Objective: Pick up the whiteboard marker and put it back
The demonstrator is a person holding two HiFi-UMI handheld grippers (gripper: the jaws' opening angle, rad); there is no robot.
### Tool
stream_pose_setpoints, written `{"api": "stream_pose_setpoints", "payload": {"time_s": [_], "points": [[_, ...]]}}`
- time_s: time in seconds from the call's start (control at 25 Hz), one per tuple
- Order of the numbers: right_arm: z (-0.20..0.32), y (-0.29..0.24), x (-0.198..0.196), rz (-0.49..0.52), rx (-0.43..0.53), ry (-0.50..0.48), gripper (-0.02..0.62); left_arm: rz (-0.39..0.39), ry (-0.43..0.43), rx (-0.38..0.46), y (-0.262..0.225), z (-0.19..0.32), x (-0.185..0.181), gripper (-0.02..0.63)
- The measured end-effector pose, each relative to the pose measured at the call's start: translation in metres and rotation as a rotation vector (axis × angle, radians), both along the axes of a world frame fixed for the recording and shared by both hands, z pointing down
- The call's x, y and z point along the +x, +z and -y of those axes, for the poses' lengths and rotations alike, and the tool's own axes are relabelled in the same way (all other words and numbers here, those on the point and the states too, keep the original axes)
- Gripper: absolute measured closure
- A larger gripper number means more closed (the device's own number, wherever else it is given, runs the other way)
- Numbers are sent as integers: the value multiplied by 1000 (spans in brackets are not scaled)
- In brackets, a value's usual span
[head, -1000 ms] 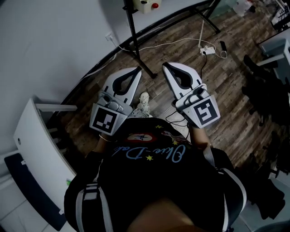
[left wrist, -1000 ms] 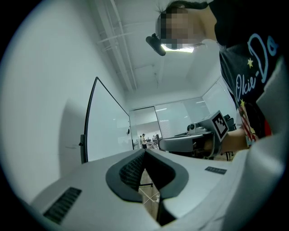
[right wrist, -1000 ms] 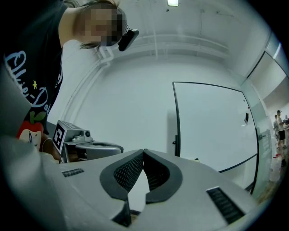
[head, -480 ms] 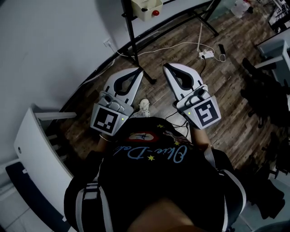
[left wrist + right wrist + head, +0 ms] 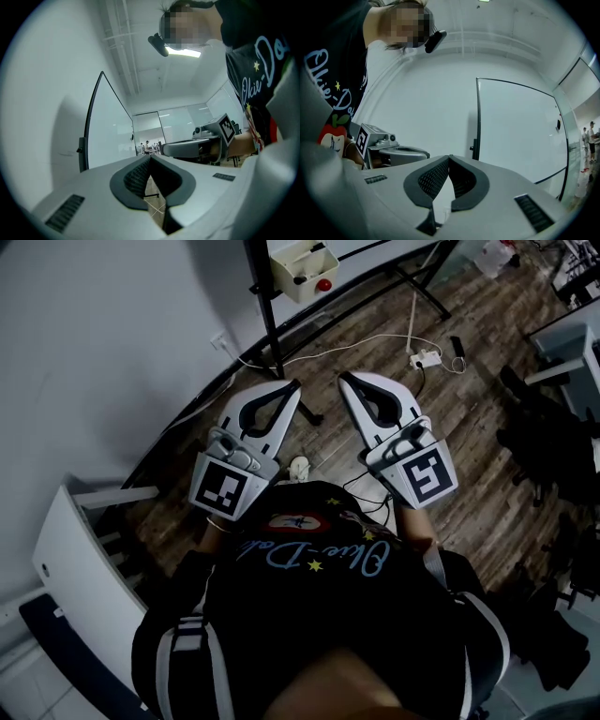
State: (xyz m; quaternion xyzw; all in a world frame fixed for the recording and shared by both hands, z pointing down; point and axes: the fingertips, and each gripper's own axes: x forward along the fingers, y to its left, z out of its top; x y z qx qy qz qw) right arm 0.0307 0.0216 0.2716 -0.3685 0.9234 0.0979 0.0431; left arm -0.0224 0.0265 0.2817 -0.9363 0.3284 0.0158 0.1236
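Observation:
No whiteboard marker can be told for sure. A cream tray (image 5: 305,268) on the whiteboard stand at the top of the head view holds a red round thing (image 5: 323,284) and a small dark thing. My left gripper (image 5: 295,385) and right gripper (image 5: 344,378) are held side by side over the wood floor, below the tray, both shut with nothing between the jaws. The left gripper view shows the closed tips (image 5: 150,157), the whiteboard (image 5: 110,131) ahead and the right gripper (image 5: 201,145). In the right gripper view the closed tips (image 5: 449,157) point toward the whiteboard (image 5: 515,131).
The stand's black post (image 5: 267,315) rises between the tray and the grippers. A white power strip (image 5: 424,359) with cables lies on the floor at the upper right. A white panel (image 5: 84,559) leans at the left. Dark furniture (image 5: 548,432) fills the right side.
The cream tray has come further into the head view from the top. Both grippers have stayed shut and held nearly the same pose, a little closer to the stand.

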Motion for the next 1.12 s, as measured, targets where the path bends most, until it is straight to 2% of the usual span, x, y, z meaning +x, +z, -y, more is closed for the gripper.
{"api": "stream_pose_setpoints", "payload": {"time_s": [0.32,1.12], "points": [[54,6,-4,-28,-27,25,558,4,34,-32,6,55,0,589],[123,14,-26,-77,-30,86,560,-5,81,-49,17,123,-19,589]]}}
